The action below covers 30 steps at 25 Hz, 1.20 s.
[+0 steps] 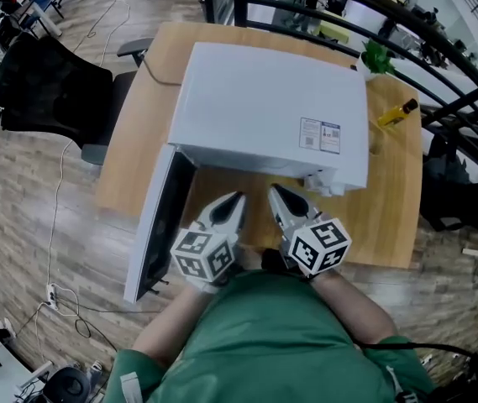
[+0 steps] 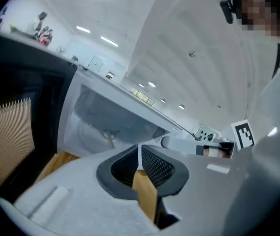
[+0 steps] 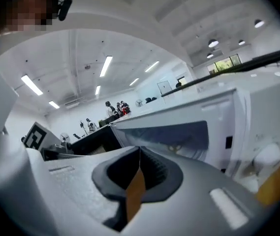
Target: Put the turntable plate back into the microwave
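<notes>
A white microwave (image 1: 264, 107) stands on the wooden table (image 1: 390, 217) with its door (image 1: 159, 225) swung open to the left. Both grippers hang side by side just before its opening, close to my chest. The left gripper (image 1: 237, 198) is shut with nothing between its pads (image 2: 140, 151). The right gripper (image 1: 274, 190) is shut and empty too (image 3: 139, 154). In the left gripper view the cavity (image 2: 100, 122) holds a faint glassy round shape over a small hub; I cannot tell for sure that it is the turntable plate. The right gripper view shows the same cavity (image 3: 174, 134).
A yellow bottle (image 1: 396, 112) and a green object (image 1: 377, 57) sit at the table's far right. A black office chair (image 1: 54, 91) stands left of the table. A dark railing (image 1: 440, 65) runs behind on the right. Cables lie on the floor (image 1: 62, 296).
</notes>
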Available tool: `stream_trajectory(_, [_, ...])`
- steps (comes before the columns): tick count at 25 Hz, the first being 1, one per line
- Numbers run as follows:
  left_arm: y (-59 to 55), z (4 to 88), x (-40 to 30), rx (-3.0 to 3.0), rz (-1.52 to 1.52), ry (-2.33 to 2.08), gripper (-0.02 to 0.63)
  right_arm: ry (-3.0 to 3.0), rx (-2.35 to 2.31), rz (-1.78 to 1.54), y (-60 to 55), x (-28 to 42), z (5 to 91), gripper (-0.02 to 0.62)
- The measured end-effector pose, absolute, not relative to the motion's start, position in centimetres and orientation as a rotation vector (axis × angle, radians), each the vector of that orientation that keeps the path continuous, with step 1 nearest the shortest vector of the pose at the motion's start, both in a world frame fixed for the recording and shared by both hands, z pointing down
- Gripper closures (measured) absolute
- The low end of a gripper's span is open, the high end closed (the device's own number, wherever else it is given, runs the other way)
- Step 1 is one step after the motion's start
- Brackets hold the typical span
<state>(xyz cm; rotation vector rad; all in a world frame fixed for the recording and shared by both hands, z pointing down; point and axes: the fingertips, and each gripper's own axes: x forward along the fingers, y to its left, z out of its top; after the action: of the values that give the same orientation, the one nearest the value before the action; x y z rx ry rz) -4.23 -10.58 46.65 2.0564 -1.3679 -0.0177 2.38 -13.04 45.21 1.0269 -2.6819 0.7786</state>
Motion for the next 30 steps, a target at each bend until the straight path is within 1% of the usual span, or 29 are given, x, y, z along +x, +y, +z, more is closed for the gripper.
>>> stream_trajectory(7, [-10.4,41.8,-4.8,2.237,0.025,-1.466,0.577,-2.76,1.016,0.336,-12.2,1.7,39.9,0.589])
stream_trajectory(10, [-10.2,40.4,-5.1,2.319,0.072,-1.53,0.577,-2.768,1.024,0.221,-11.9,2.1,38.6,0.589])
stream_trajectory(19, [-9.4,37.5,-5.7,2.409,0.113,-1.708,0.577,-2.779,1.065,-0.012,-11.3,3.0,35.7,0.589])
stream_trajectory(25, [-9.4,35.9,-5.8,2.475,0.179,-1.808,0.577,-2.783,1.122,-0.047,-11.7,3.3,34.8,0.591])
stream_trajectory(30, [-9.4,35.9,-6.2,2.466,0.188,-1.807,0.577,-2.757,1.137,-0.032,-11.8,3.9,34.9,0.591])
